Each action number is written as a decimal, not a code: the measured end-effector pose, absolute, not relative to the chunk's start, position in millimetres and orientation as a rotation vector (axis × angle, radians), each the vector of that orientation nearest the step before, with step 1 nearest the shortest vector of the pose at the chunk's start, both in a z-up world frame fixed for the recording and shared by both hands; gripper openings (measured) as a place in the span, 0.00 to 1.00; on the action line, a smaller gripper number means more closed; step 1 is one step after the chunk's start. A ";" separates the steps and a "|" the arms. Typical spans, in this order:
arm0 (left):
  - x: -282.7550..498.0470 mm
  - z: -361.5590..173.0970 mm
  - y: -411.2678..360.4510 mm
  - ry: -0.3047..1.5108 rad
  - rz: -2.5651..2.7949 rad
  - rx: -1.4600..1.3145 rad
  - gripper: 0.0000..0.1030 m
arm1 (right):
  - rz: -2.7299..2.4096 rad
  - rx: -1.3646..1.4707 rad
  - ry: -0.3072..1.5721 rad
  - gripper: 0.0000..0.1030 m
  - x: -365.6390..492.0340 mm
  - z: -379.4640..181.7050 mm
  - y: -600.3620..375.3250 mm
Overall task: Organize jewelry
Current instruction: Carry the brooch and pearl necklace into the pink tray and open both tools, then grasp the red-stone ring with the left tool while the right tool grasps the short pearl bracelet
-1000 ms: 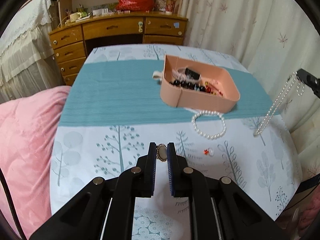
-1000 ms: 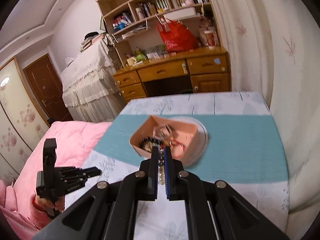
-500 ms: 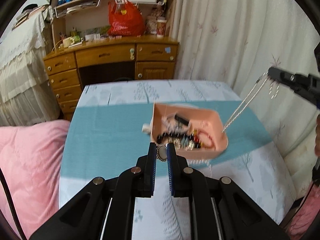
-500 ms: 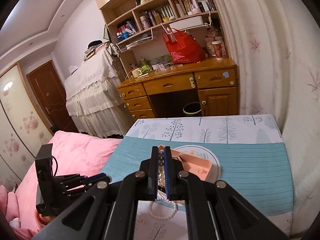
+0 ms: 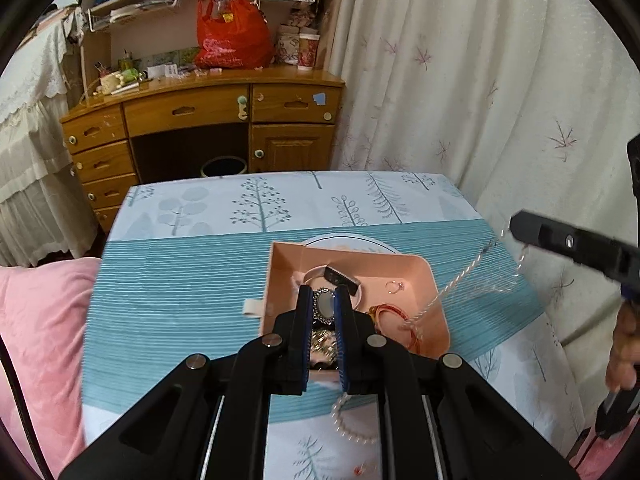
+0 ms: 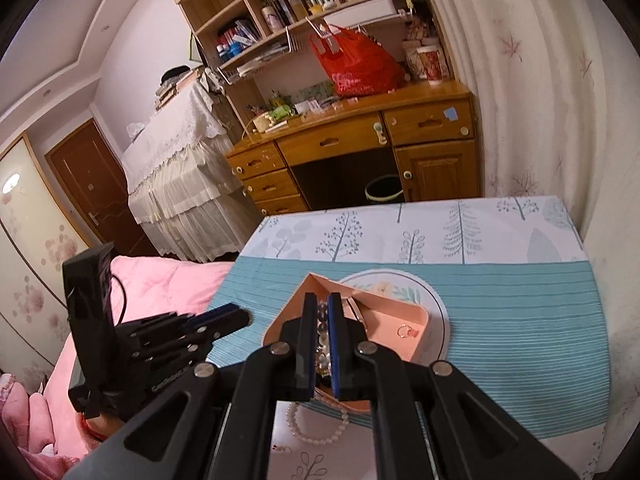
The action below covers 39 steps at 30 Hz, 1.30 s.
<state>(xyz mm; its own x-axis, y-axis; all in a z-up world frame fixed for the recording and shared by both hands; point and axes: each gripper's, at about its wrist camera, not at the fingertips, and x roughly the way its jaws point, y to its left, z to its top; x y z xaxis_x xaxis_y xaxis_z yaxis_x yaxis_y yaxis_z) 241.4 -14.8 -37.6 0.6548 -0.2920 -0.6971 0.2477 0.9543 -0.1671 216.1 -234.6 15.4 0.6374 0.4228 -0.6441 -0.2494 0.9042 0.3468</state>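
Between my left gripper's (image 5: 324, 300) jaws sits the oval brooch (image 5: 325, 305), pinched tight. A second ago it hung over the bare printed cloth near me; now it hangs over the pink tray (image 5: 424, 276), which fills the view just ahead of the fingertips. My right gripper (image 6: 323, 312) is clamped narrow on a pearl necklace (image 6: 322, 340). From the left view, the strand (image 5: 456, 284) trails blurred from the right jaws down into the tray's right side; earlier it dangled well off to the right over the cloth. Right gripper has come in over the tray's near corner too.

Inside the tray: a thin ring (image 5: 396, 286) at the far right, a red cord bracelet (image 5: 394, 314) just right of my left fingers, a watch (image 5: 340, 278) just beyond the brooch, and a gold-looking piece under the left jaws, unclear what. A round plate (image 6: 436, 304) sits under the tray's far side. A pearl bracelet (image 6: 316, 424) lies on the cloth just behind the tray, partly hidden by both grippers' frames. A tiny red item (image 5: 360, 470) lies nearer still. The tray rests on the teal striped band of the tablecloth (image 5: 180, 300). Desk (image 5: 200, 108) and curtain (image 5: 460, 80) stand beyond.
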 end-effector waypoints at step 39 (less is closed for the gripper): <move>147.6 -120.7 -28.9 0.958 -0.263 0.077 0.73 | 0.321 -0.053 1.056 0.25 171.4 -95.9 -192.8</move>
<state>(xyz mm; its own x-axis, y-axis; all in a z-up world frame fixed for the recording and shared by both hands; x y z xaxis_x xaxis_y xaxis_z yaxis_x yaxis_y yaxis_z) 147.6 -28.9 -120.7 0.5465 -0.1873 -0.8163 0.2551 0.9656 -0.0508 171.4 -192.8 -95.9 0.4505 0.2338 -0.8616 -0.2845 0.9524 0.1096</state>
